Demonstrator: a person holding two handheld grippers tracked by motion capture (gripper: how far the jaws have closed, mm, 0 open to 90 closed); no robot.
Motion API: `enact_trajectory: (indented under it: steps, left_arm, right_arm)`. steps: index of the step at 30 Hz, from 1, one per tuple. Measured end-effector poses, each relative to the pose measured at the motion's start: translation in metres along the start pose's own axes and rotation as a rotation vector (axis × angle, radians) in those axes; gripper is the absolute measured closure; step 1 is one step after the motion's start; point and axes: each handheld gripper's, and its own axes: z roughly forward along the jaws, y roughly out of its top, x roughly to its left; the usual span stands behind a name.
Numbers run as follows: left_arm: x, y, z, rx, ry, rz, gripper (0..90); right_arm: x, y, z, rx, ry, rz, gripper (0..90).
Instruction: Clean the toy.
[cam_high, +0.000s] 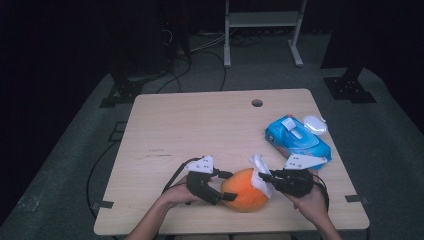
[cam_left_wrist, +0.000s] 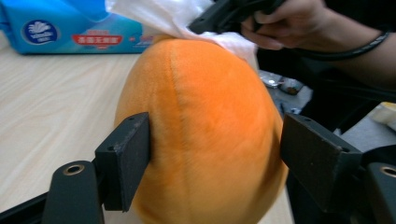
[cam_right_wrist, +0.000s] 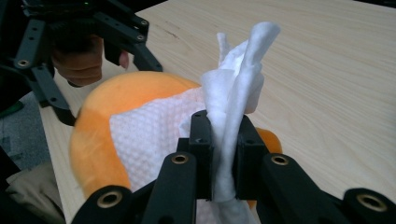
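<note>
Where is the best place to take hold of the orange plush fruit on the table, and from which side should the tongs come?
Grip the orange plush fruit across its widest middle, one jaw on each rounded flank, coming in level from the person's left, as the left tongs do. That side is bare, while the white wipe held by the right tongs covers the other. The body looks soft, so it should probably give under the pads.

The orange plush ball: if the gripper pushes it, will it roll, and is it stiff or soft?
The orange plush ball looks soft: its fuzzy fabric has a seam, so it would probably dent under pressure. Its rounded shape suggests it could roll on the table. The left gripper brackets it, which probably steadies it against the white wipe.
</note>
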Motion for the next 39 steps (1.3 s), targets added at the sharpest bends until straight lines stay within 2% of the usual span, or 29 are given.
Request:
enact_trajectory:
  steps: [2,4,7,8,9,11,12,13,15,16,17,20,23,26,28,32,34,39]
  left_arm:
    - [0.001,0.0,0.002,0.016,0.026,-0.005,21.0]
    - [0.004,-0.001,0.005,0.038,0.056,-0.033,11.9]
    - [0.005,-0.003,0.012,0.045,0.041,-0.068,8.9]
    - [0.003,-0.003,0.014,0.051,0.033,-0.056,9.6]
    - [0.0,-0.003,0.015,0.055,0.038,-0.027,12.3]
    - [-0.005,0.001,0.013,0.053,0.07,0.033,28.5]
    - [-0.007,0.004,0.011,0.033,0.093,0.073,35.5]
    - [-0.008,0.007,0.008,0.02,0.104,0.089,40.7]
    - [-0.011,0.013,0.005,0.005,0.148,0.145,42.5]
    - [-0.011,0.014,0.005,0.018,0.173,0.166,42.4]
    - [-0.011,0.014,0.005,0.026,0.178,0.175,42.2]
    - [-0.009,0.009,0.004,0.045,0.176,0.189,41.3]
    - [-0.006,0.003,0.001,0.049,0.162,0.179,39.9]
    - [-0.003,0.0,0.001,0.043,0.146,0.166,38.6]
    - [-0.003,0.0,0.001,0.043,0.143,0.166,37.5]
    - [-0.004,-0.001,0.004,0.043,0.128,0.18,37.1]
    - [-0.004,-0.002,0.003,0.044,0.133,0.175,36.5]
    - [-0.002,-0.002,0.0,0.048,0.14,0.172,35.2]
  right_arm:
    - [-0.001,0.0,-0.001,-0.001,0.014,0.006,79.9]
    - [0.001,0.0,0.0,0.005,0.027,0.0,79.8]
    - [0.0,-0.001,0.001,0.004,0.035,0.001,79.8]
    - [0.0,-0.001,0.001,0.004,0.037,0.002,79.8]
    - [0.001,0.0,0.0,0.004,0.038,0.004,79.8]
    - [0.003,0.001,0.0,0.004,0.027,-0.001,80.1]
    - [0.004,0.002,-0.001,-0.002,0.016,-0.002,80.2]
    - [0.005,0.003,-0.002,-0.015,0.005,-0.001,80.5]
    - [0.007,0.007,-0.006,-0.059,-0.002,0.004,80.7]
    - [0.009,0.009,-0.007,-0.077,0.01,0.007,80.7]
    - [0.011,0.011,-0.006,-0.085,0.015,-0.001,80.7]
    - [0.014,0.011,0.002,-0.057,-0.003,-0.024,80.6]
    - [0.005,0.006,0.005,-0.039,-0.044,-0.005,80.4]
    - [-0.011,-0.001,0.004,-0.021,-0.088,0.05,80.4]
    - [-0.014,-0.002,0.004,-0.035,-0.075,0.085,80.4]
    - [-0.005,0.008,0.007,-0.072,-0.027,0.075,80.3]
    - [-0.003,0.011,0.012,-0.059,-0.033,0.063,80.3]
    - [-0.013,0.003,0.011,-0.041,-0.043,0.092,80.3]
